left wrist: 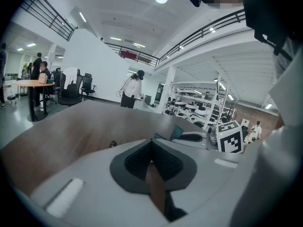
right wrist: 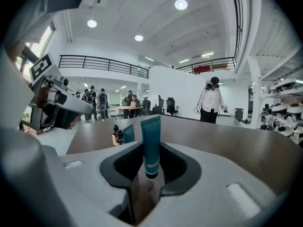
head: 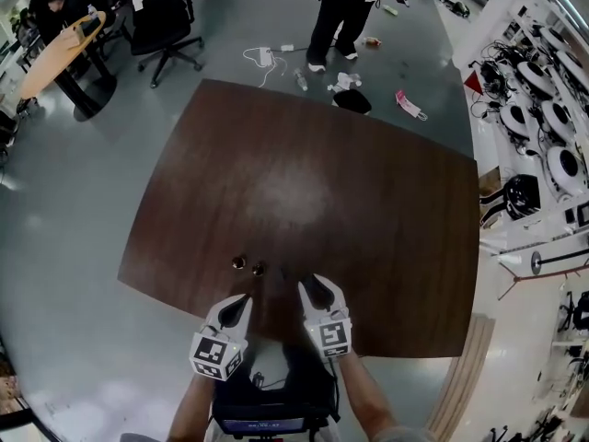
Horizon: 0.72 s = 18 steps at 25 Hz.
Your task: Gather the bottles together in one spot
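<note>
Head cam sits high on the person's head and looks steeply down on the brown table point(head: 304, 201). The whole top is in frame, w/ left gripper point(head: 243, 298) and right gripper point(head: 310, 288) at bottom centre, nearest to the lens. Left gripper cam rides low, just over the table, and faces along its own jaws toward the far edge; the right gripper shows at centre right. Right gripper cam is low too and faces approx. the same way; the teal tube point(right wrist: 151, 145) is very close at frame centre, the left gripper at upper left. All 3 views share the table top and the standing person in white point(head: 336, 12) in the bkgd. Head cam and right gripper cam both show the two small bottles point(head: 247, 265).
</note>
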{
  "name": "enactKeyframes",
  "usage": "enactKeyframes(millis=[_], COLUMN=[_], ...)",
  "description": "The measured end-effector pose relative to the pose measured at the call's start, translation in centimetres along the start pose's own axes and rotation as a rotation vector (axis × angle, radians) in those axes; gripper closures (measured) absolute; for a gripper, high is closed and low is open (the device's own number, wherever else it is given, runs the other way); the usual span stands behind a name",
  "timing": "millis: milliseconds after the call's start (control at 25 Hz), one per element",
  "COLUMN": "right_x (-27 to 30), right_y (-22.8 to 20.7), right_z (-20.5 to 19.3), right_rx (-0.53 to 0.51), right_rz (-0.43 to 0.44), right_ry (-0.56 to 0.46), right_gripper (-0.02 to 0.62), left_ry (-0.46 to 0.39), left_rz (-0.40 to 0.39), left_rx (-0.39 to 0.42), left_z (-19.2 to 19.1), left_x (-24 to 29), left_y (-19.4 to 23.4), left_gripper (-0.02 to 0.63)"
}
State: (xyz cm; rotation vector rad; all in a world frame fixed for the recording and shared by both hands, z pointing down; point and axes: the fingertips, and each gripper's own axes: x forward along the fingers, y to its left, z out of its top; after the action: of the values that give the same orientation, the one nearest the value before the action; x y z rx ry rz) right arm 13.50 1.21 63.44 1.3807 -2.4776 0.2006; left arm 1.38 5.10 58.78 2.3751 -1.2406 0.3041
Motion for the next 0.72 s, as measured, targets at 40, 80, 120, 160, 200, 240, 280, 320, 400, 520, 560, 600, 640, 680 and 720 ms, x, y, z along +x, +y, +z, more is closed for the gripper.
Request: enactKeyframes(millis=[40,80,120,160,200,240,280,320,400,520,560,600,640,680,720], right_x=[0.0,0.1,0.2,0.3,0.3,0.4,0.4,0.5,0.5,0.3,0.3,0.4,0.4,0.5,0.5], right_y=[0.2,0.5,0.7,0.9,0.9,0.9,0.8,0.7,0.6,0.6,0.6,0.6,0.7,0.7,0.8], right_z=[-0.1,-0.1,-0.3,-0.7,-1.0,-1.1,-1.2,-1.2,-1.3,-1.3,-1.6,-1.9,-2.1,-2.3,-2.5], right_rx=[-0.007,-0.016,-0.022,-0.021,-0.019,-0.020,-0.022,-0.024,-0.024,-0.019,-0.013,-0.006,0.000,0.004,0.008], right_rz=[0.000,-0.001,-0.001,-0.001,0.000,0.000,-0.001,-0.003,-0.006,-0.007,-0.006,-0.006,-0.006,-0.006,-0.007], right_ry=[0.003,0.007,0.010,0.012,0.013,0.014,0.014,0.015,0.020,0.031,0.032,0.032,0.032,0.033,0.034], right_gripper=[0.491,0.491,0.491,0.491,0.491,0.490,0.490,0.491,0.491,0.490,0.491,0.491,0.489,0.489,0.489], left_ry=[0.001,0.003,0.005,0.004,0.003,0.002,0.000,0.000,-0.001,0.002,0.003,0.004,0.003,0.002,0.002], left_rz=[0.003,0.006,0.008,0.009,0.009,0.009,0.008,0.007,0.005,0.006,0.007,0.009,0.011,0.012,0.014], left_rx=[0.000,0.001,0.001,0.001,0.002,0.003,0.004,0.005,0.004,0.003,0.002,0.002,0.001,0.000,-0.001], left_z=[-0.2,-0.5,-0.7,-0.8,-0.8,-0.8,-0.8,-0.8,-0.9,-1.0,-1.0,-1.1,-1.1,-1.2,-1.2], left_x=[-0.2,-0.4,-0.5,-0.6,-0.6,-0.6,-0.6,-0.5,-0.4,-0.6,-0.7,-0.8,-0.8,-0.9,-0.9], left_y=[0.2,0.3,0.5,0.6,0.6,0.6,0.5,0.4,0.3,0.2,0.3,0.4,0.5,0.6,0.7], left_gripper=[0.604,0.604,0.604,0.604,0.604,0.604,0.604,0.604,0.604,0.604,0.604,0.604,0.604,0.604,0.604])
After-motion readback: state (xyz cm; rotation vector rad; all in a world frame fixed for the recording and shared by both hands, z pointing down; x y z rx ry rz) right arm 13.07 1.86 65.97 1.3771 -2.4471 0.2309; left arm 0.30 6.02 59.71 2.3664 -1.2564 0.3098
